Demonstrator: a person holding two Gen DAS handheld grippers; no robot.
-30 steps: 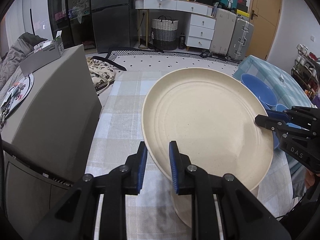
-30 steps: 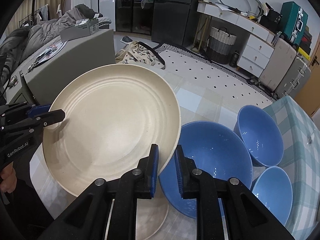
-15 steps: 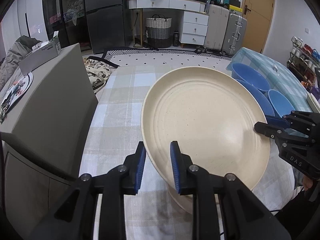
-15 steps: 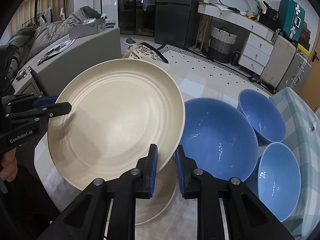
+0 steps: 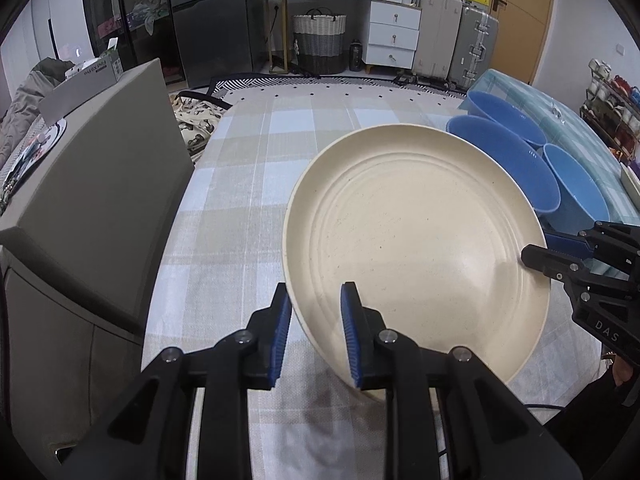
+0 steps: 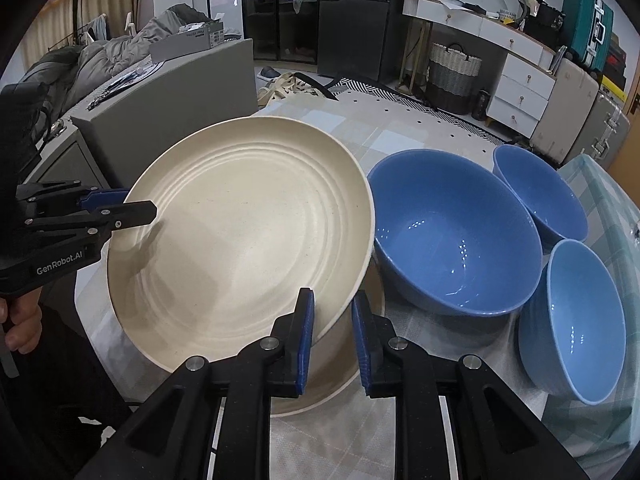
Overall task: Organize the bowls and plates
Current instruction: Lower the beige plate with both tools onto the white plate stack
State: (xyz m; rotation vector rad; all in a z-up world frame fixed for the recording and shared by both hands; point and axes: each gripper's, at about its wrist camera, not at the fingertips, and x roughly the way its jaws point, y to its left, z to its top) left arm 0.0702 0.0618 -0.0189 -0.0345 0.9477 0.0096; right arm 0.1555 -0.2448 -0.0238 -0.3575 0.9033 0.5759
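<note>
A cream plate (image 5: 412,240) (image 6: 248,240) hangs tilted just above the table, gripped at opposite rims. My left gripper (image 5: 316,300) is shut on its near-left rim; in the right wrist view that same left gripper (image 6: 132,210) shows at the plate's left edge. My right gripper (image 6: 332,300) is shut on the right rim and appears as the right gripper (image 5: 536,256) in the left wrist view. A second cream plate (image 6: 344,364) lies flat on the table under the held one. Three blue bowls stand to the right: a large bowl (image 6: 452,232) and two smaller bowls (image 6: 540,196) (image 6: 576,320).
A checked tablecloth (image 5: 248,200) covers the table. A grey cabinet (image 5: 92,200) stands close along the left side. A teal checked surface (image 5: 560,112) lies behind the bowls. A person's hand (image 6: 20,320) grips the left tool.
Both grippers have carried the cream plate lower, closer to the plate lying on the table. Both grips look the same as before. The bowls have not moved.
</note>
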